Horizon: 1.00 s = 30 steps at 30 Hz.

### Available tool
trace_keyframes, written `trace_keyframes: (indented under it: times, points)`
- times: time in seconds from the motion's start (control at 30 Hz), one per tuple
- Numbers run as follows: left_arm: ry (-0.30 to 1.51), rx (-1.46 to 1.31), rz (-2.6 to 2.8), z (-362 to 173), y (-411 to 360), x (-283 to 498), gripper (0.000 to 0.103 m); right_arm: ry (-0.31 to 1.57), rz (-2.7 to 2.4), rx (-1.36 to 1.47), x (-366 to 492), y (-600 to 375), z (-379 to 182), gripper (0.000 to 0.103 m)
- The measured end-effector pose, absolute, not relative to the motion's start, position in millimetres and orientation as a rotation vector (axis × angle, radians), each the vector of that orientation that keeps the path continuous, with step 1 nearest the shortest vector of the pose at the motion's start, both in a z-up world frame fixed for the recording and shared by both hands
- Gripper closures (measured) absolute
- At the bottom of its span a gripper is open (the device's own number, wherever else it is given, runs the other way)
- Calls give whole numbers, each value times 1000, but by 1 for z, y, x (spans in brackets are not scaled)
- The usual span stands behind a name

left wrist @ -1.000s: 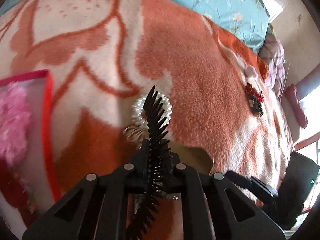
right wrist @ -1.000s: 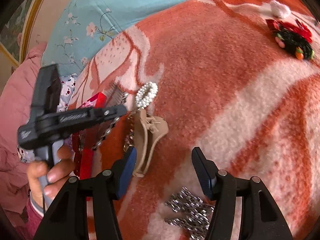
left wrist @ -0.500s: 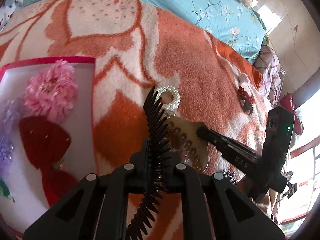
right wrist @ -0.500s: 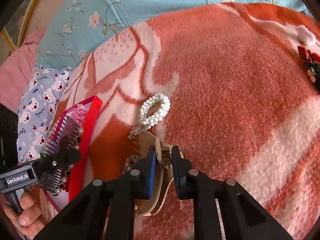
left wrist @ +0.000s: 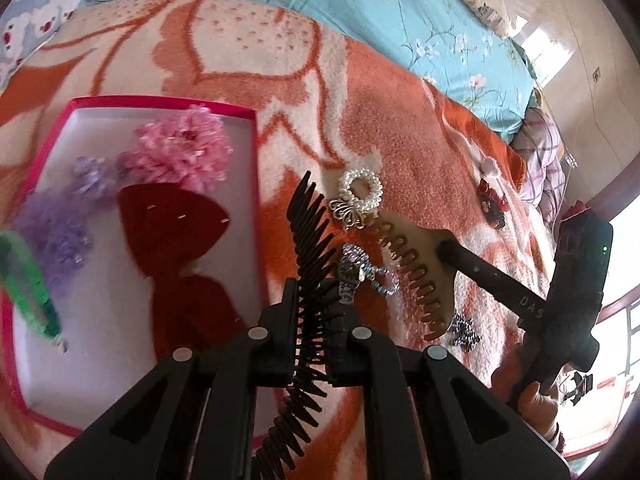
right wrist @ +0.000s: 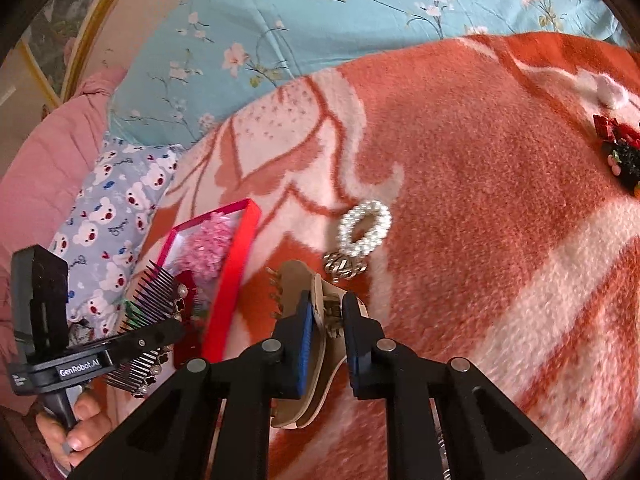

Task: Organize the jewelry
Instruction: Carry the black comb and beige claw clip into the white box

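Jewelry is being gathered from an orange-and-cream blanket (right wrist: 500, 184) into a red-rimmed box (left wrist: 256, 184) that lies toward the blanket's left edge. A black hair comb (left wrist: 310, 240) is pinched edge-on between the pressed-together jaws of the left gripper (left wrist: 310, 316), its teeth fanned upward; it is held just beside the box's right rim, probably so it can be lowered inside. Already seated in the box are a pink pom flower (left wrist: 182, 152), a red bow (left wrist: 176, 220), purple flowers (left wrist: 52, 224) and a green piece (left wrist: 24, 280). A beige claw clip (right wrist: 316, 320) is clamped across its spine by the right gripper (right wrist: 325, 344), jaws closed on it, apparently so that the toothed halves stay together. It is seen raised near the middle of the blanket. A pearl hair tie (right wrist: 364, 228) with a metal charm is left lying just beyond both tools, and a beaded trinket (left wrist: 360, 270) is seen close by the comb; whether it is loose cannot be told. A dark berry clip (right wrist: 620, 152) sits well apart, toward the right edge. Snagging of teeth on the fleece is the likely hazard.
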<state>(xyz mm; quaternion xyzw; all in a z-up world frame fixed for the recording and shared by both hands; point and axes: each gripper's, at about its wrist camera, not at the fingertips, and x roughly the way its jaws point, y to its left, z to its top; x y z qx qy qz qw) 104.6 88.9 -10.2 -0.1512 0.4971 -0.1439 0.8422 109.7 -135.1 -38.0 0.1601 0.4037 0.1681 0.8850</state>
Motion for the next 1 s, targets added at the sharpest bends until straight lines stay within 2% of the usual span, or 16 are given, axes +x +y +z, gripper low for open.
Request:
trace_keyframes:
  times: [0.5, 1.0]
  points:
    - [1000, -370, -182, 2, 162, 61, 95, 833, 477, 304, 90, -62, -20, 89]
    - [968, -405, -102, -2, 212, 69, 95, 840, 553, 279, 107, 0, -21, 89]
